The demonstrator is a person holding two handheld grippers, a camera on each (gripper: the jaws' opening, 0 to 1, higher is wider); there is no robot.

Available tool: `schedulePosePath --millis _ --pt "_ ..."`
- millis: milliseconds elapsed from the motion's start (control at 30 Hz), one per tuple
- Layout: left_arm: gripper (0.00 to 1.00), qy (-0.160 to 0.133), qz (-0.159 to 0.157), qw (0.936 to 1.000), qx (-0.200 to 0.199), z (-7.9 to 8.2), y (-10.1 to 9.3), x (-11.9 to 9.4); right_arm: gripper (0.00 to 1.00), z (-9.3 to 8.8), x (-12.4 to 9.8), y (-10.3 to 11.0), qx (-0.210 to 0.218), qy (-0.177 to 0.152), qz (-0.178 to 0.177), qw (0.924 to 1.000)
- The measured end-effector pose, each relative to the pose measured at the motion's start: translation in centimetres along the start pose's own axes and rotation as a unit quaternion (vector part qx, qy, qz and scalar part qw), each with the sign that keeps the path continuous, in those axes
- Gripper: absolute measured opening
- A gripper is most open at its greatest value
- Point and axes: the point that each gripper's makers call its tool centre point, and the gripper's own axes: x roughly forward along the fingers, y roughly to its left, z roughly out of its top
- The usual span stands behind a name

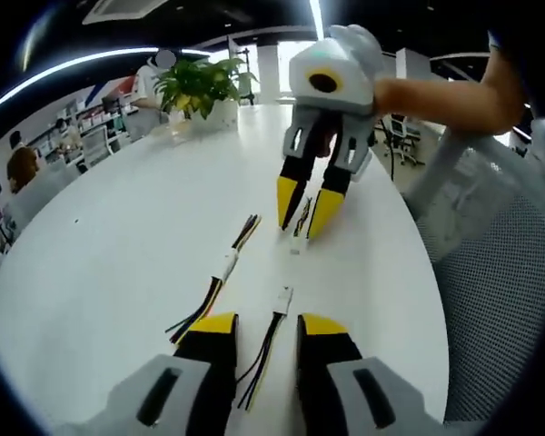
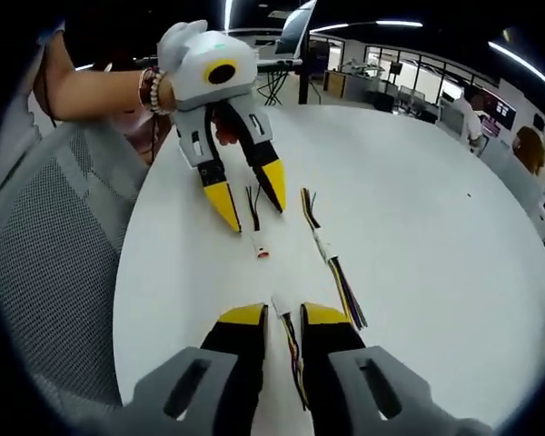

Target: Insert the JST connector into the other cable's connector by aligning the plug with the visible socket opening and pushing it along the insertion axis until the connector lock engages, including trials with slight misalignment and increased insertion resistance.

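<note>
Open left hand-held gripper [image 1: 267,329] astride cable [image 1: 265,347] on table [image 1: 118,245].

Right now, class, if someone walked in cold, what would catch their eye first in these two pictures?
Most striking are the two yellow-tipped claws facing each other over the white table, each straddling a wired connector cable. In the left gripper view, the right claw comes down around one cable while the left claw frames another. A third joined cable lies beside them, and a potted plant stands at the table's far edge.
</note>
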Motion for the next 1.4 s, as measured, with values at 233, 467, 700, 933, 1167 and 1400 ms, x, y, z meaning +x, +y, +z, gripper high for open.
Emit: schedulePosePath --millis 233,467,700,933,1167,1400 --pt "0.19 0.002 -0.011 0.9999 0.003 0.0 -0.7 0.6 0.10 -0.8 0.3 0.2 -0.004 0.015 0.008 0.9999" --pt "0.14 -0.001 -0.016 0.9999 0.000 0.1 -0.9 0.8 0.04 -0.9 0.5 0.2 -0.009 0.013 0.007 0.9999" --pt "0.06 0.001 -0.025 0.9996 0.011 0.2 -1.4 0.9 0.01 -0.8 0.7 0.0 -0.012 0.010 0.004 0.9999" --pt "0.03 0.003 -0.031 0.9994 0.016 0.2 -1.6 0.9 0.00 -0.4 0.6 0.1 -0.019 0.006 0.004 0.9998" --pt "0.01 0.007 -0.035 0.9991 0.023 0.2 -1.7 1.0 0.00 0.5 0.5 0.1 -0.027 -0.008 0.002 0.9996" --pt "0.00 0.015 -0.033 0.9990 0.025 0.1 -1.5 0.9 0.00 0.8 0.6 0.4 -0.042 -0.006 0.004 0.9991"
